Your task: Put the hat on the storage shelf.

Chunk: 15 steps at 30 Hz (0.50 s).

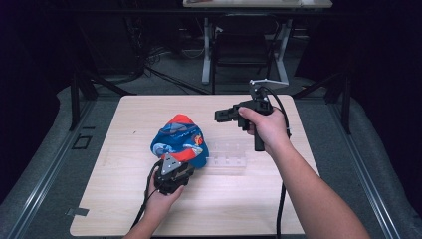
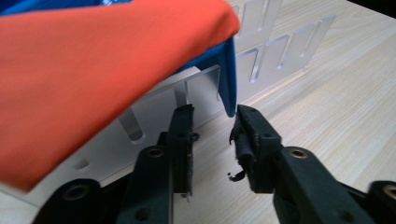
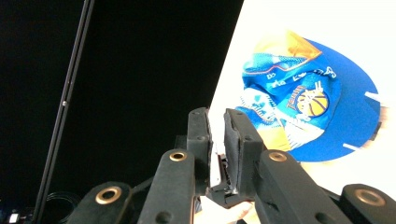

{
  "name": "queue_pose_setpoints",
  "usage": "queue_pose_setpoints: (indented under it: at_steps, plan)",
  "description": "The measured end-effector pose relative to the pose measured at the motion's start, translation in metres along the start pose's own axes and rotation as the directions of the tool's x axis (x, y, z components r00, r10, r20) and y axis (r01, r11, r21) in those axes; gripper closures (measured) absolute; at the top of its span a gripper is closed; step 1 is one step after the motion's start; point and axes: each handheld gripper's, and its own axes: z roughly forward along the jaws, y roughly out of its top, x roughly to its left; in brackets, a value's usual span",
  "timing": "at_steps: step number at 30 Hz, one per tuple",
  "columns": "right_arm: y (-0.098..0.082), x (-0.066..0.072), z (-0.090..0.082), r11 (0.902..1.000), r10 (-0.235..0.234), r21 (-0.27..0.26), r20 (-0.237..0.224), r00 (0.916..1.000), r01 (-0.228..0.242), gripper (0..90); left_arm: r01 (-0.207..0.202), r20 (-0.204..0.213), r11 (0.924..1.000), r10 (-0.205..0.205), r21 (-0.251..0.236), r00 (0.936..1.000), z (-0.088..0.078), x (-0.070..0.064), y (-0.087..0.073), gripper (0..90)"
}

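L gripper (image 1: 174,169) sits at the near edge of the blue-and-orange cap (image 1: 179,142) mid-table (image 1: 124,199); in the left gripper view its 2 jaws stand apart w/ nothing pressed between them, the cap's blue brim edge (image 2: 229,74) hanging just above the gap, and the orange cloth hides most of the clear slotted rack (image 2: 280,51) behind. R gripper (image 1: 219,116) is held up over the far-right part of the table, well apart from the cap, jaws nearly together w/ a narrow gap and nothing in them. The rack (image 1: 226,159), just right of the cap, is hard to make out from above.
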Motion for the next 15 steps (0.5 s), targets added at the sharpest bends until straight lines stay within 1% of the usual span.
queue_pose_setpoints:
  at_steps: [6, 10, 11, 15]
  plan:
    - [-0.001, 0.0, -0.001, 0.9998, -0.017, -0.004, 0.031, 0.9994, 0.017, 76.6, 0.008, -0.005, 0.9997, -0.008, 0.023, 1.0, -0.004, 0.004, -0.004, 56.0]
    - [-0.003, -0.001, -0.003, 0.9996, -0.028, 0.001, 0.051, 0.9983, 0.028, 75.2, 0.012, -0.003, 0.9992, -0.012, 0.037, 0.9999, -0.008, 0.007, -0.007, 52.8]
    - [-0.004, -0.001, -0.004, 0.9995, -0.033, 0.001, 0.056, 0.9979, 0.033, 74.9, 0.018, -0.003, 0.9993, -0.018, 0.033, 0.9998, -0.009, 0.007, -0.008, 52.1]
    - [-0.006, -0.002, -0.008, 0.9988, -0.049, 0.008, 0.087, 0.995, 0.049, 73.5, 0.013, -0.002, 0.999, -0.013, 0.043, 0.9999, -0.015, 0.01, -0.011, 50.4]
